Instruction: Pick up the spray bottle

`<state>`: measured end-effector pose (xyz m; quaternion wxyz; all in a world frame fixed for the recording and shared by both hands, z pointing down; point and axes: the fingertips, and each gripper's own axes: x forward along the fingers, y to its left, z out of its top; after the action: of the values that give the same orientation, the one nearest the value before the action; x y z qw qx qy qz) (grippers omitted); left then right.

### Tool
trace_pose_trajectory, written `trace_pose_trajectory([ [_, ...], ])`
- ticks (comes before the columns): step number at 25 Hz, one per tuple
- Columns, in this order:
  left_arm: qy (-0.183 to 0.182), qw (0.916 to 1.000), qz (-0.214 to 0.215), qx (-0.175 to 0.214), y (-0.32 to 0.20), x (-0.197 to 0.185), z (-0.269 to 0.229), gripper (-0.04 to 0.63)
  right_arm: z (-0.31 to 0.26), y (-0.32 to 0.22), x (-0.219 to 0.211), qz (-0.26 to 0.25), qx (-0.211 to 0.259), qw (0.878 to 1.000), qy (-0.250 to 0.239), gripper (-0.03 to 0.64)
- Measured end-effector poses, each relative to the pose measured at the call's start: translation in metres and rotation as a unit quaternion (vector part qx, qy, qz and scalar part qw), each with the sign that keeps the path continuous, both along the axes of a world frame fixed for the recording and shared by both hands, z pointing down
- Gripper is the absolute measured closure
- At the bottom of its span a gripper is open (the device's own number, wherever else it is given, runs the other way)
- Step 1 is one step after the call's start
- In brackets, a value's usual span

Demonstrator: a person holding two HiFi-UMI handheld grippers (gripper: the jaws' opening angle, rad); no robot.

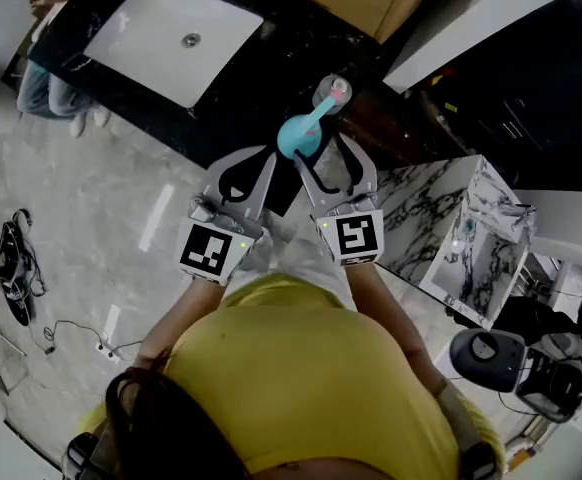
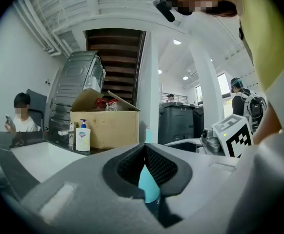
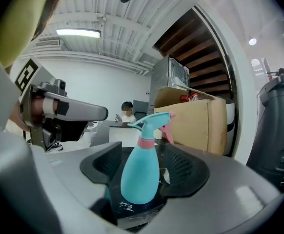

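A teal spray bottle (image 1: 299, 138) stands upright on the dark worktop (image 1: 221, 93) between the parted jaws of the right hand-held gripper (image 1: 323, 156), ungripped; the left hand-held gripper (image 1: 267, 156), closed and empty, sits just beside it

Spray bottle (image 1: 299, 138): teal pear-shaped body, pink collar at the neck, teal spray head with a pink trigger. It stands upright at the near edge of the dark counter (image 1: 221, 88). In the right gripper view the bottle (image 3: 141, 172) sits between the spread jaws of the right gripper (image 3: 149, 161), nozzle pointing left, with a gap on each side and neither pad pressing on it. In the left gripper view only a narrow teal sliver of the bottle (image 2: 148, 184) shows.
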<state>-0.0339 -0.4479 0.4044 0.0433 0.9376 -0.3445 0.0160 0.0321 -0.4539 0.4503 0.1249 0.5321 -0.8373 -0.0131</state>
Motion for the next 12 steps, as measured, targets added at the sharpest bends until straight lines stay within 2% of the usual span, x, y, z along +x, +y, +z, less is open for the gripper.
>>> trace_pose_trajectory([
  [5, 0.003, 0.9997, 0.018, -0.017, -0.013, 0.006, 0.012, 0.591, 0.019, -0.015, -0.003, -0.002, -0.026, 1.0, -0.004, 0.323],
  [12, -0.02, 0.9994, 0.002, -0.027, -0.029, 0.005, 0.028, 0.591, 0.046, -0.028, -0.01, -0.041, -0.062, 0.997, 0.013, 0.254],
])
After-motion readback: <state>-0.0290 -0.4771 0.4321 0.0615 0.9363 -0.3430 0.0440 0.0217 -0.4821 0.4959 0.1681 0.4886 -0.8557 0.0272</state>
